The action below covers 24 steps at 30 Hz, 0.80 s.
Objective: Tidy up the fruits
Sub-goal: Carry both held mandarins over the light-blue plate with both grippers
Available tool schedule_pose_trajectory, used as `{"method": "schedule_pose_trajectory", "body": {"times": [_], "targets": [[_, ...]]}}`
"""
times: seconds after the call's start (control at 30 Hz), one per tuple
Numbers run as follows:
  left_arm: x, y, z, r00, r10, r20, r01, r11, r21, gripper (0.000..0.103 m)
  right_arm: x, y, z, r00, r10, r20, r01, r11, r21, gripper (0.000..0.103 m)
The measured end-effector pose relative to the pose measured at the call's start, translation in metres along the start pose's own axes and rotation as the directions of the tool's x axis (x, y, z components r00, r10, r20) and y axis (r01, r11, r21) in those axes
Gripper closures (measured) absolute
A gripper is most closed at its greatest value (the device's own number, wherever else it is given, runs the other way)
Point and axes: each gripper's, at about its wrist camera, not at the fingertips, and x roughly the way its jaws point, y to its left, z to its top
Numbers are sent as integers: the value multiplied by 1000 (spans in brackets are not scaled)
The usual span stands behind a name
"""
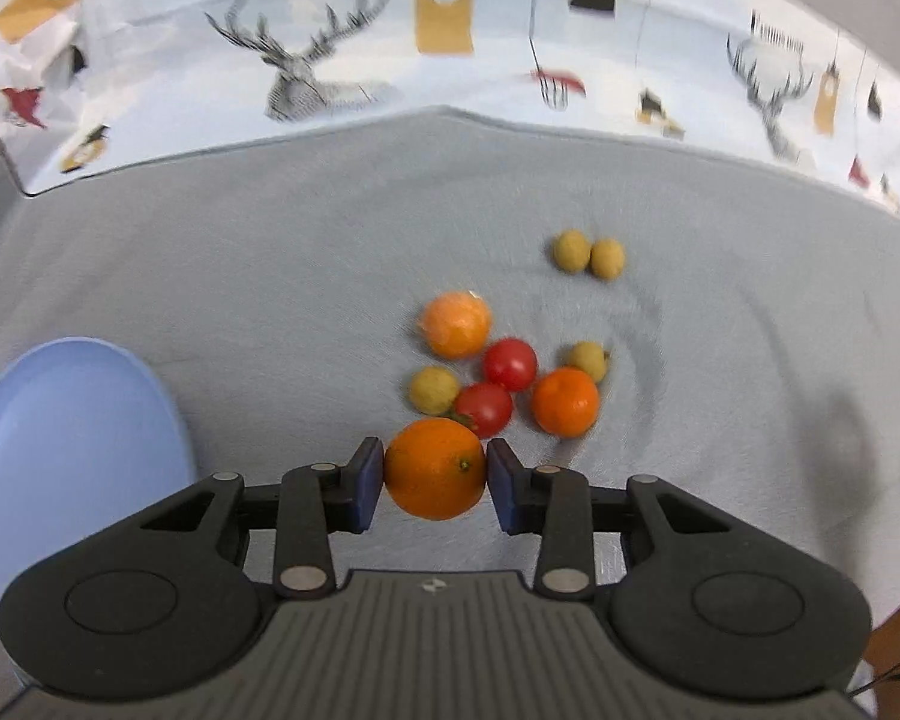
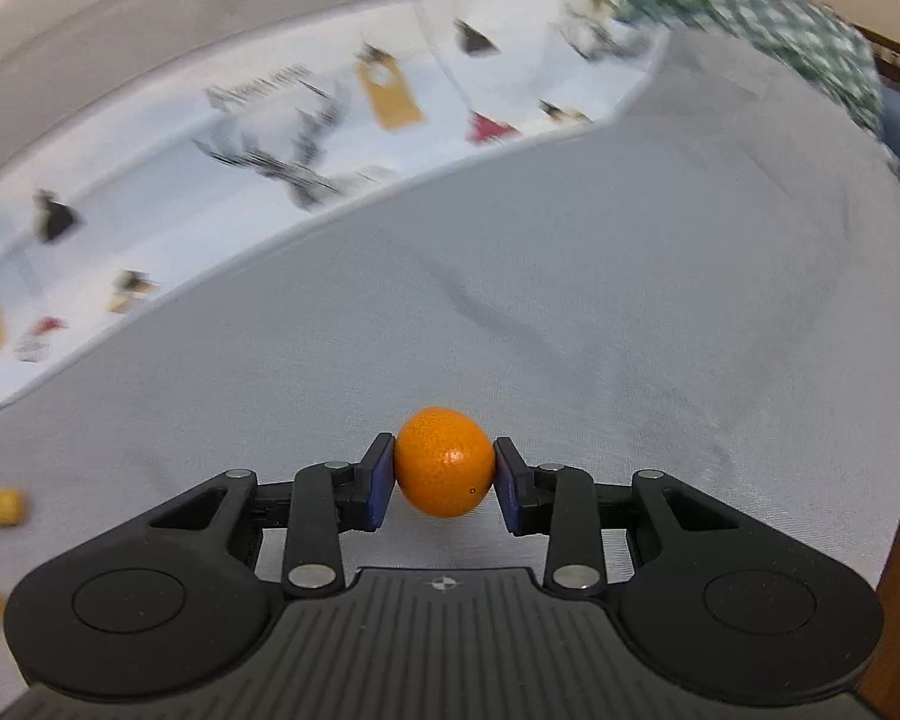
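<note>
Left wrist view: I have an orange (image 1: 435,468) clamped in the left gripper (image 1: 435,480), light blue plate (image 1: 78,456) lying to its left.
Beyond my jaws sit the loose oranges, two tomatoes (image 1: 498,387) and small yellow fruits on grey cloth (image 1: 270,276); my right gripper (image 2: 445,483) clamps a smaller orange (image 2: 445,462) over bare cloth.

Bright orange mandarins (image 1: 435,468) everywhere, plus two glossy red tomatoes (image 1: 510,364) and dull yellow-green little fruits (image 1: 572,250). The tabletop (image 1: 270,276) is plain grey cloth, the backdrop (image 1: 306,60) white with sketchy black deer heads and mustard tags. Pale blue plate (image 1: 72,450), black grippers with navy fingers (image 1: 369,483).
</note>
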Motion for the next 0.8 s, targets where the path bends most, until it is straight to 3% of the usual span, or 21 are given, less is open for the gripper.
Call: {"method": "schedule_pose_trajectory", "body": {"times": [0.1, 0.2, 0.4, 0.57, 0.63, 0.8], "targets": [[-34, 31, -7, 1000, -1, 30, 2, 1000, -30, 61, -37, 33, -4, 993, 114, 28, -113, 993, -37, 67], [-61, 65, -17, 999, 24, 42, -22, 998, -63, 61, -74, 80, -16, 969, 247, 21, -244, 965, -94, 66], [-97, 135, -42, 993, 93, 78, -84, 990, -112, 61, -135, 198, -62, 868, 485, -106, -496, 841, -217, 66], [-108, 178, -53, 993, 98, 70, -87, 986, -145, 61, -164, 282, -96, 796, 544, -265, -601, 762, -242, 66], [-114, 188, -55, 992, 87, 91, -74, 987, -141, 61, -176, 302, -100, 791, 540, -288, -608, 748, -266, 66], [-130, 199, -66, 983, 88, 159, -69, 990, -120, 61, -217, 316, -93, 805, 539, -249, -593, 723, -354, 66]]}}
